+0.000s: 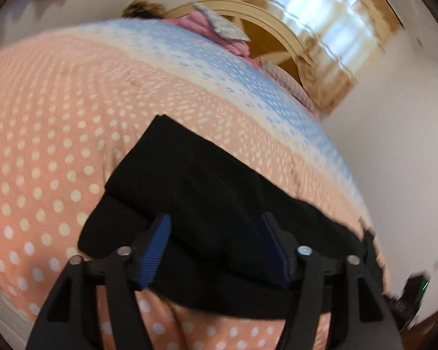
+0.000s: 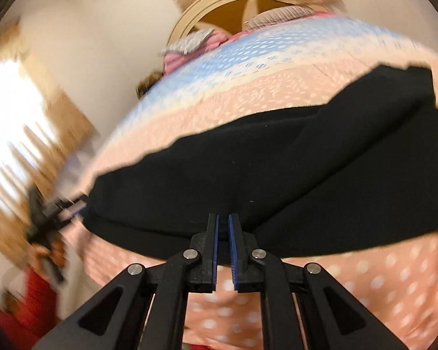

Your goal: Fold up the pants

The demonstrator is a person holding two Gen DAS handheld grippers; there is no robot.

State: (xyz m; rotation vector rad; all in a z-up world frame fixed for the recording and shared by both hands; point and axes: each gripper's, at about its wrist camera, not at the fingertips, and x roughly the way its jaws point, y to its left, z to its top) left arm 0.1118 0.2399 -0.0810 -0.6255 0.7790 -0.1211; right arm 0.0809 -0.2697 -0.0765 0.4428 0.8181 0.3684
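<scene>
The left gripper (image 1: 216, 248) stands wide open, its blue-padded fingers (image 1: 156, 250) spread over the near edge of the black pants (image 1: 207, 192) with dark cloth between them; whether the pads press the fabric cannot be told. The right gripper (image 2: 223, 242) is nearly closed, only a thin slit between its pads, and its tips sit at the near hem of the pants (image 2: 277, 169). Whether cloth is pinched in that slit is hard to make out.

The pants lie folded on a peach polka-dot bedspread (image 1: 49, 151) that turns to blue bands farther off.

Only the left wrist view shows the far corner of the fold and a bright window (image 1: 330, 17) at the far right. Only the right wrist view shows the pants' ragged-looking far edge running right, and, blurred at the left, the other gripper at the cloth's left end with a red sleeve (image 2: 35, 300) below it.

Pink bedding (image 1: 195, 26) and a curved wooden headboard (image 1: 265, 20) lie far off. Motion blur smears both views.
</scene>
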